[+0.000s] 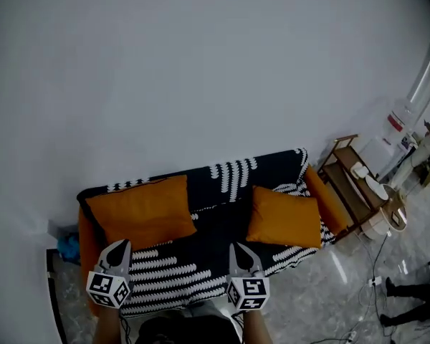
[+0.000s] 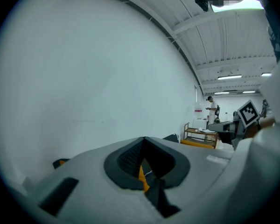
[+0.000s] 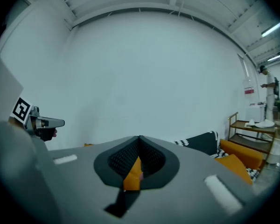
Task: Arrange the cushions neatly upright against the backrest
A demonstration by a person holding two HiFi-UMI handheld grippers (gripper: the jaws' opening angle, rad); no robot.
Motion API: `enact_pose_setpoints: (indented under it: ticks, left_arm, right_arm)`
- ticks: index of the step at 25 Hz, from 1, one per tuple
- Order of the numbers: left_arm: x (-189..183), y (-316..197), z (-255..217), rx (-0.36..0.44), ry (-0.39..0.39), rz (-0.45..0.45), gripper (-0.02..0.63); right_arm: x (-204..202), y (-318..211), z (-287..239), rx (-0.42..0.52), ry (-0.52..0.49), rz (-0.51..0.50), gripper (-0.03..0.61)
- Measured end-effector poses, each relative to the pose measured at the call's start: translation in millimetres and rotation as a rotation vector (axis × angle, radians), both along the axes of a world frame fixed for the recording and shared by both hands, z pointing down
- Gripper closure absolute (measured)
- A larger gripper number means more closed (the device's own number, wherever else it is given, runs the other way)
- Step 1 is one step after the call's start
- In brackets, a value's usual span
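Left cushion (image 1: 142, 210) and right cushion (image 1: 285, 217) both lean on the sofa backrest (image 1: 233, 172), the right one slightly skewed; left tool (image 1: 120, 248) and right tool (image 1: 238, 249) hover before the seat, jaws closed narrow, holding nothing. Risk: a nudge with closed jaws probably topples a cushion forward, or drags the loose patterned cover (image 1: 172, 274).

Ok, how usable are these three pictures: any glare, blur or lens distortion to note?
Head view: dim, flat light, the sofa sharp, small glints on the floor at right. Left gripper view: heavy fisheye with black corners, ceiling light blown out, the shut left tongs soft so near the lens. Right gripper view: same fisheye bend, even light, right tongs likewise soft.
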State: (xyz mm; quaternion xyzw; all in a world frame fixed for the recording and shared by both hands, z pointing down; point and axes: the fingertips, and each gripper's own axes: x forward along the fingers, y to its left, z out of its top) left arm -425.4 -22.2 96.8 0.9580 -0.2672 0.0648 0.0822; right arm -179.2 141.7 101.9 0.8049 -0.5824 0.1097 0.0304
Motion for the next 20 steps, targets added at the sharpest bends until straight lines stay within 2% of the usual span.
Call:
enact_pose_setpoints:
  ticks: [3,8,11,16,20]
  left_arm:
    - [43,13,-7,-0.044,0.063,0.107,0.614]
    - [128,49,-7,-0.063,0.075,0.297,0.614]
    - [183,80,-1,-0.08,0.058,0.415,0.614]
    - [278,165,12,-0.077,0.004,0.622,0.614]
    - [355,230,22,-0.071,-0.039,0.722,0.614]
  right_arm:
    - [28,38,-6,-0.005,0.015,0.106,0.566]
    - [81,113,-16,0.011,0.009,0.299,0.566]
    - [109,165,-14,0.011,0.005,0.411,0.566]
    - [157,284,7,0.02,-0.057,0.626,0.566]
    - [202,364,25,0.01,-0.088,0.724,0.566]
